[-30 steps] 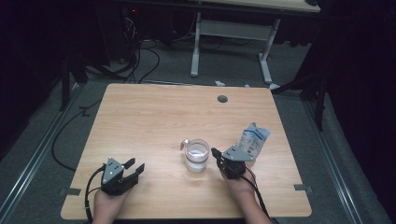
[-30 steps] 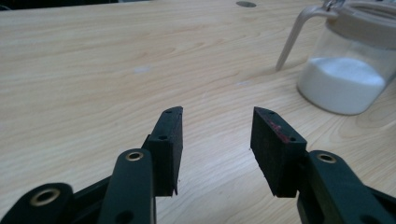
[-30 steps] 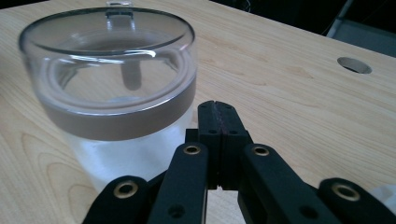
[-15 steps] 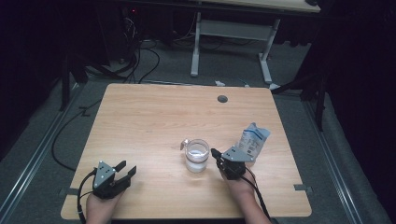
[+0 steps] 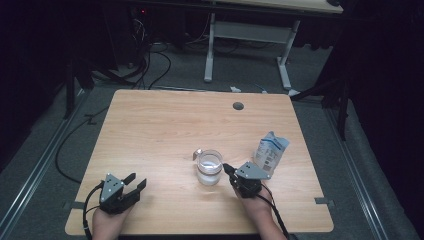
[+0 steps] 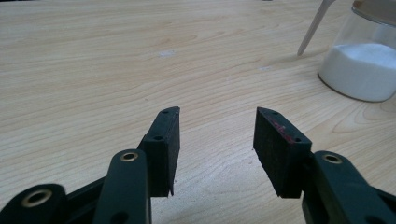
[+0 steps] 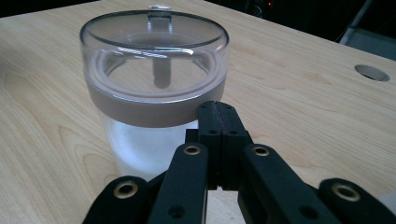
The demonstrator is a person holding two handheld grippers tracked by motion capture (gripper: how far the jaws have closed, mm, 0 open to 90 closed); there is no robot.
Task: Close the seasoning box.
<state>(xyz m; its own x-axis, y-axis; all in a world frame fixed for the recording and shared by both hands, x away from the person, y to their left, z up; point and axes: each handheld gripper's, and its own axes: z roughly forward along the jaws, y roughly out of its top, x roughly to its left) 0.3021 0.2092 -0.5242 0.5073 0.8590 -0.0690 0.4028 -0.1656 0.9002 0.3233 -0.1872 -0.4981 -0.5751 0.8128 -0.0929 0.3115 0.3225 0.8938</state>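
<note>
Light wood surface (image 5: 165, 125), dark room behind. Clear lidded glass jar (image 5: 209, 166) with white powder sits near centre-front, a thin spoon handle leaning by it. Right claw (image 5: 229, 168) clenched on nothing, tips at the jar's brown lid band (image 7: 140, 109), probably touching. Left claw (image 5: 135, 181) released, parked well apart from the jar. Blue-white pouch (image 5: 270, 154) stands just behind the right claw. Likely step: approach to jar; next needs the right claw opening. Left gripper view shows powder level; right gripper view shows lid knob (image 7: 159, 15).

Bare table (image 5: 165, 130) was seen across the upper left and centre; passage at lower right was blocked by jar (image 5: 209, 167) and pouch (image 5: 270, 152).
</note>
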